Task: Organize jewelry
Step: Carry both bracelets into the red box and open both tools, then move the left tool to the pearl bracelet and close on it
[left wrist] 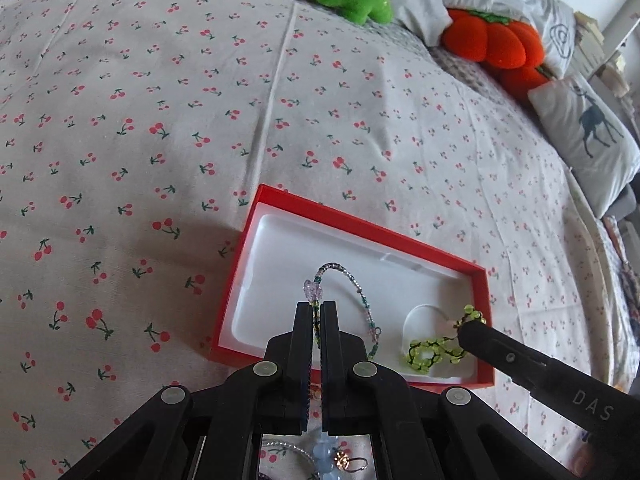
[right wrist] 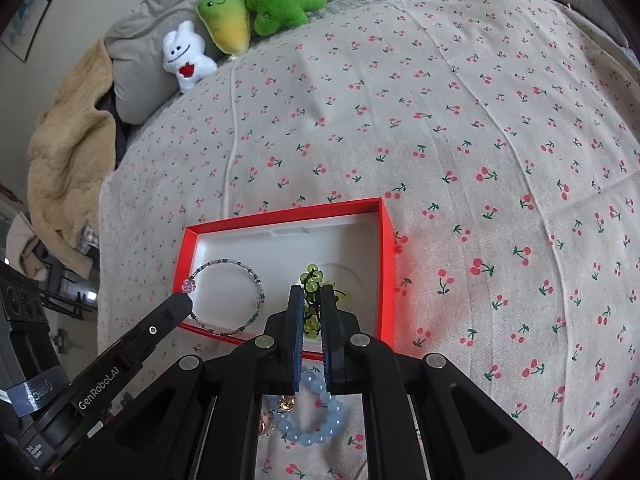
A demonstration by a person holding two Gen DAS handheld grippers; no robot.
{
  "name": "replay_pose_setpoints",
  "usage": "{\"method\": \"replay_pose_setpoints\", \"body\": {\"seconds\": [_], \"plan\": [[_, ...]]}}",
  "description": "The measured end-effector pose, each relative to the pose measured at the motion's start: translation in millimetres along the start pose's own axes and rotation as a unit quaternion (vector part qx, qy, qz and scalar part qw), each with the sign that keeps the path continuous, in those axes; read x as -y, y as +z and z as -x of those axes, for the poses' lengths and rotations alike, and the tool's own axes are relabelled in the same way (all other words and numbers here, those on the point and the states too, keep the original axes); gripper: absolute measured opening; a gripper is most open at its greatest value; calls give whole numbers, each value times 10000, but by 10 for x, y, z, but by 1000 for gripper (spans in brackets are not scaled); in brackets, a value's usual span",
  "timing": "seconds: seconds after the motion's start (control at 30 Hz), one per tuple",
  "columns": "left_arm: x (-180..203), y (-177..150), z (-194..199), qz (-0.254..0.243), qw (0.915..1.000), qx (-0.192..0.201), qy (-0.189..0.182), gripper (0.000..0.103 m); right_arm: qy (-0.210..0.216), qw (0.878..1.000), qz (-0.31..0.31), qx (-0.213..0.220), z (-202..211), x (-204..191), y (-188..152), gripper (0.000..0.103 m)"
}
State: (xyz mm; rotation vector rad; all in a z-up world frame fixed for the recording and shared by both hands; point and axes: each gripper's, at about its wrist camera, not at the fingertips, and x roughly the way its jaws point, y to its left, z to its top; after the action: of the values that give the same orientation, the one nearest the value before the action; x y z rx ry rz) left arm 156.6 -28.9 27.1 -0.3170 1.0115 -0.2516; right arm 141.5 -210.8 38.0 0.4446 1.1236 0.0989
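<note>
A red box with a white liner lies open on the cherry-print bedspread; it also shows in the right wrist view. My left gripper is shut on a thin purple-green beaded bracelet, which loops over the box's left part. My right gripper is shut on a yellow-green beaded bracelet, held over the box's right part. A blue bead bracelet with a gold charm lies on the bedspread in front of the box.
Plush toys line the far side of the bed: a white one, a yellow-green carrot, a green star-shaped one and an orange pumpkin. Pillows lie at the right. A beige blanket hangs at the left.
</note>
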Motion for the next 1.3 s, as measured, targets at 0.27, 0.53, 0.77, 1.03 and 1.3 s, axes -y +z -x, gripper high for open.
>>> {"method": "replay_pose_setpoints", "body": {"seconds": [0.27, 0.53, 0.77, 1.03, 1.3], "plan": [[149, -12, 91, -367, 9992, 115, 121, 36, 52, 10000, 26, 56, 111, 8, 10, 36], [108, -140, 288, -589, 9973, 117, 432, 64, 48, 9996, 226, 144, 357, -43, -79, 53], [-29, -303, 404, -622, 9956, -10, 702, 82, -112, 9995, 286, 117, 489, 17, -199, 62], [-233, -487, 417, -440, 9932, -367, 1012, 88, -538, 9970, 484, -273, 443, 60, -408, 64], [-406, -647, 346, -333, 9890, -806, 1197, 88, -693, 9950, 479, -532, 372, 88, -561, 64]]}}
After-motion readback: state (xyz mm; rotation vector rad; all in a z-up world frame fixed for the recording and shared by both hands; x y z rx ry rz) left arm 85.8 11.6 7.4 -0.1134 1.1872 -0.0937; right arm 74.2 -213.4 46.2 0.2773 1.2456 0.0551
